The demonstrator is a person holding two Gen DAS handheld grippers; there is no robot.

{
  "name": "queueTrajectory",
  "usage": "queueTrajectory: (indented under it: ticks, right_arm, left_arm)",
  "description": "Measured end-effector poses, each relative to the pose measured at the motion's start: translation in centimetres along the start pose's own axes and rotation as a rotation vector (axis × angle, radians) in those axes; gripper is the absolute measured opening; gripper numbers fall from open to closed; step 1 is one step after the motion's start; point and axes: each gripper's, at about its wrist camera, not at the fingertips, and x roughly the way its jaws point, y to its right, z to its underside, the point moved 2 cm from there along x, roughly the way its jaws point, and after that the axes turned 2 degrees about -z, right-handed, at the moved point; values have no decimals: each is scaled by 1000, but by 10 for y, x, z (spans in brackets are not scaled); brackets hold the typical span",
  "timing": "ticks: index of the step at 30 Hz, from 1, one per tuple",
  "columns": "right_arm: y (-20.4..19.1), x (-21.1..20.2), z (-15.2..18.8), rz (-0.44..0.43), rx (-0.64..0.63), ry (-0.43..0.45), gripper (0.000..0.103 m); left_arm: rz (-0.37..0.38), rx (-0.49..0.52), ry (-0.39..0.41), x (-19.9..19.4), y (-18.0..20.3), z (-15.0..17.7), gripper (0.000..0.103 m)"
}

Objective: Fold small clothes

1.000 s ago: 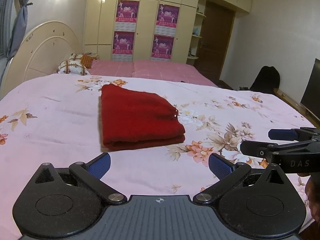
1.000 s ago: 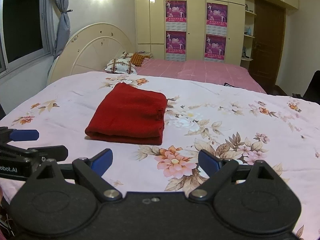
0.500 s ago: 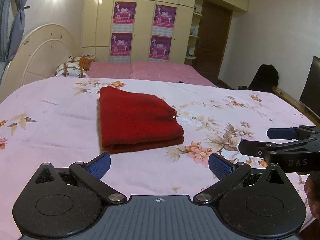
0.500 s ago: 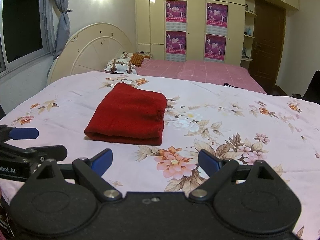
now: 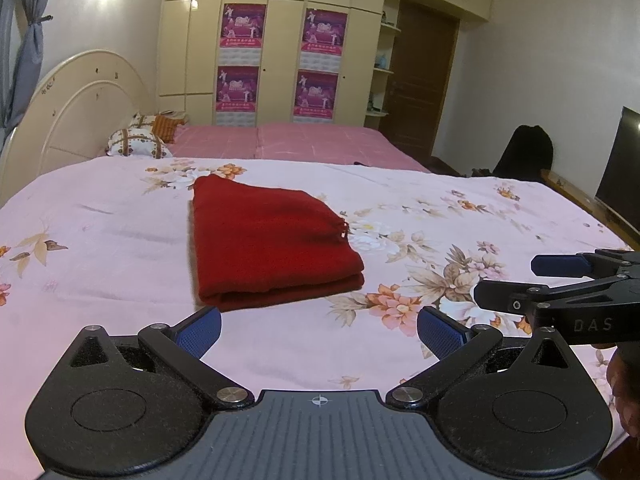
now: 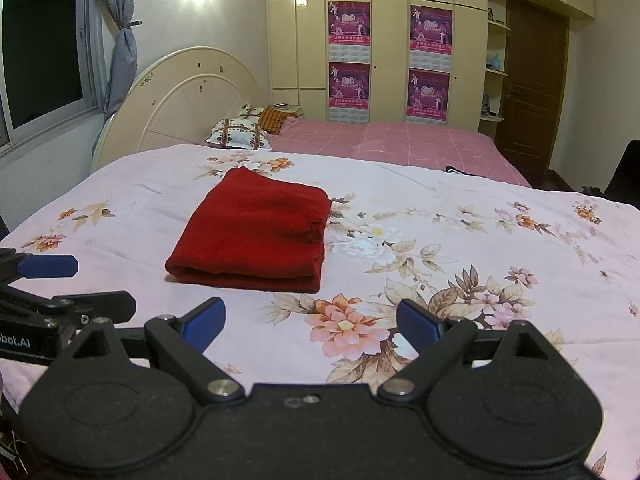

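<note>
Both grippers, left (image 5: 318, 330) and right (image 6: 311, 322), hang empty with jaws spread wide, near the bed's front edge. Red garment (image 5: 268, 242) lies folded mid-bedspread (image 5: 100, 232). Risk: any re-grab catches only the top layer and drags the fold apart.

Both fisheye views sit low over the near edge of the floral bedspread (image 5: 120, 240), looking forward across it toward the cream wardrobe (image 5: 280, 40) on the far wall. The left wrist view has its own left gripper (image 5: 319, 330) along the bottom of the frame, with the right gripper (image 5: 560, 280) entering at the lower right. The right wrist view mirrors this: right gripper (image 6: 311, 320) at the bottom, left gripper (image 6: 52, 284) at the lower left. Both share the folded red cloth (image 5: 268, 244) (image 6: 256, 232) at mid-frame, the headboard (image 6: 180, 104) and the posters (image 6: 349, 24).
</note>
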Motion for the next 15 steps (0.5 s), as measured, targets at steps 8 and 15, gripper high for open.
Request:
queueTrajectory:
  ticks: [8,15]
  right_arm:
    - [0,0,0,0,0,1,92]
    - [0,0,-2,-4,-5,4,92]
  left_arm:
    - [-1,-7,4,1,-1,-1,103]
    - [6,14,32,-4,-1,-3,103]
